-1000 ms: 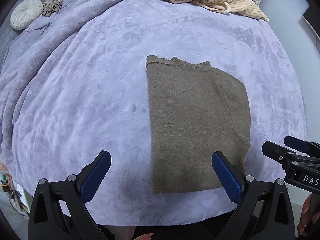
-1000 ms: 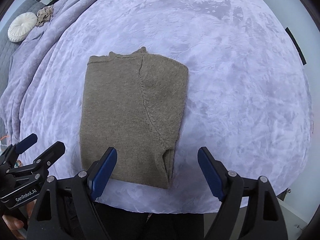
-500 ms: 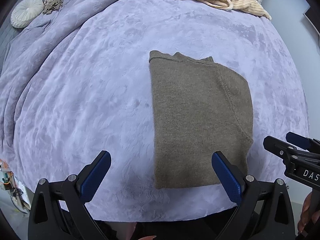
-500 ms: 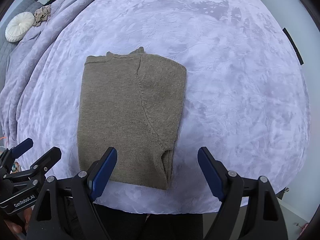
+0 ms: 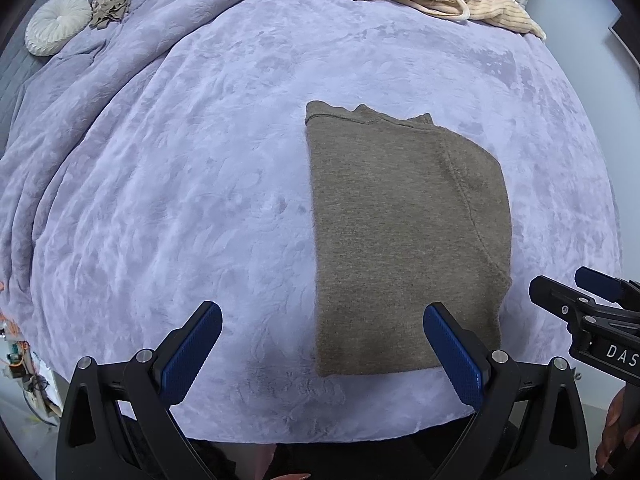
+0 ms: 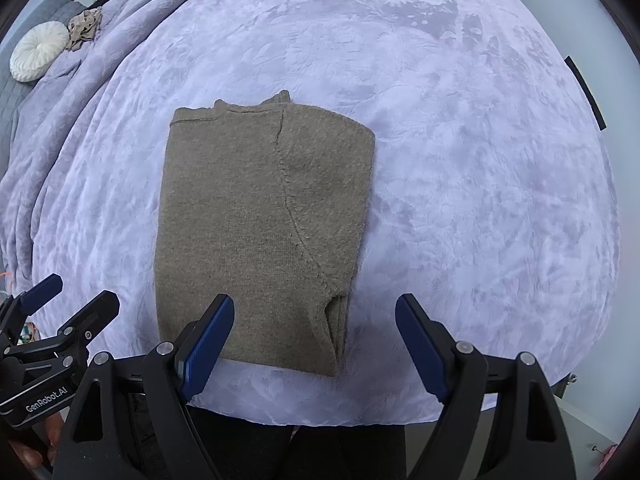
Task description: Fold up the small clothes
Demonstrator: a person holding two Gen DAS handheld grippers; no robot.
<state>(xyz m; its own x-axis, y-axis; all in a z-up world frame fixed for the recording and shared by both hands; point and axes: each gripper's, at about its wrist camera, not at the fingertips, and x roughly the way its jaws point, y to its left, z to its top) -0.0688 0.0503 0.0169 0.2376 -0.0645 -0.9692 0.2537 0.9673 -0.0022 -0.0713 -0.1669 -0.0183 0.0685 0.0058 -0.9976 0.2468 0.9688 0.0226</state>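
Item: left gripper (image 5: 322,344), fingers spread wide, pinching nothing, hovering over the bed's near edge.

Item: brown knit garment (image 5: 404,240), lying flat on the lavender bedspread (image 5: 180,200) near the bed's near edge, already folded into a long rectangle with the sleeve tucked over. Judged light, soft and limp, slightly grippy knit; likely best pinched at the two near corners through all layers, so the fold is not sliding apart.

Item: right gripper (image 6: 314,340), fingers spread, empty, its left finger overlapping the garment's near hem in view.

Change: both cameras are showing the garment sitting slightly lower than a second ago, so the grippers are apparently shifting a little; the garment is unchanged.
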